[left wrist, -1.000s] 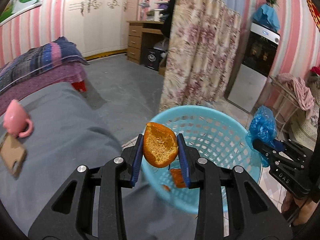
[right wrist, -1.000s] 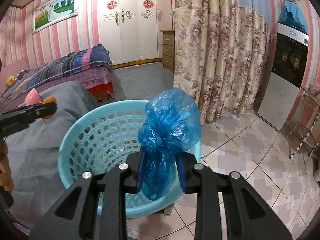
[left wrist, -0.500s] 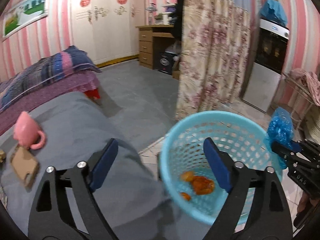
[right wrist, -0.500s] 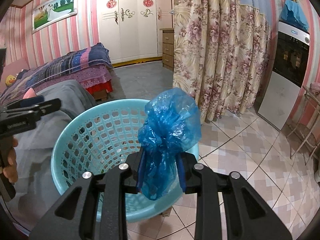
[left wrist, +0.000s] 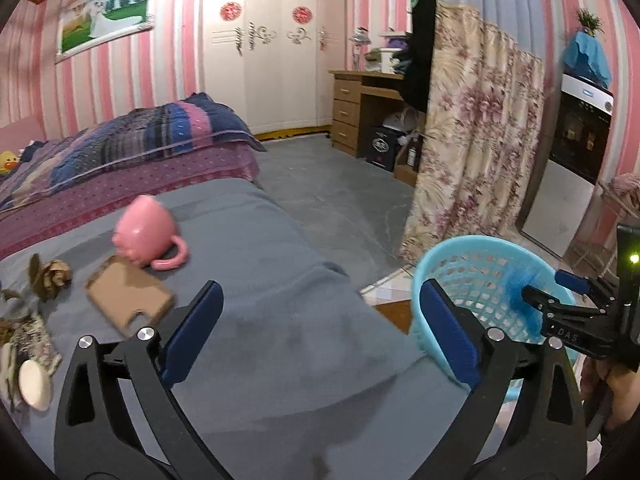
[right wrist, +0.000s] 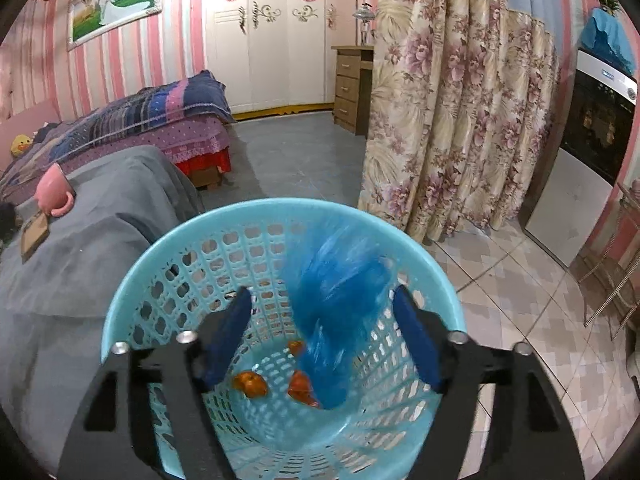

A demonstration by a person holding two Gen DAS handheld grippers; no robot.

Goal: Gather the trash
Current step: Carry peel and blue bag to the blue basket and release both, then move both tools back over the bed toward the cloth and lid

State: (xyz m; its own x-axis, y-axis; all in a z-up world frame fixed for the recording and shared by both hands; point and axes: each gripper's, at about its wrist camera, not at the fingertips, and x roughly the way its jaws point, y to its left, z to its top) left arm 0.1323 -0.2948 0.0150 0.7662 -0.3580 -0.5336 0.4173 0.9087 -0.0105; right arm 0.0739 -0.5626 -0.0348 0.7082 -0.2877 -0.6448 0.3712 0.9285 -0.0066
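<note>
Keeps the turquoise basket (right wrist: 132, 280) just off the grey cover's (left wrist: 280, 320) right edge, low enough to catch drops, with the right claw (right wrist: 322, 328) above its mouth, jaws just opened and apart, so the blurred blue bag (right wrist: 340, 280) falls unclamped onto orange peel (right wrist: 250, 384). Points the left claw (left wrist: 320, 320), likewise just opened wide and empty, over the cover toward crumpled scraps (left wrist: 50, 278) at its left edge. Shows pink-striped walls (left wrist: 168, 60), tiled floor (right wrist: 500, 280), a pink mug (left wrist: 144, 232).

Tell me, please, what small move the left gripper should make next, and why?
Probably swing the empty left gripper toward the crumpled brown paper on the grey cover: its jaws have just opened, and the peel pieces already lie in the basket.
</note>
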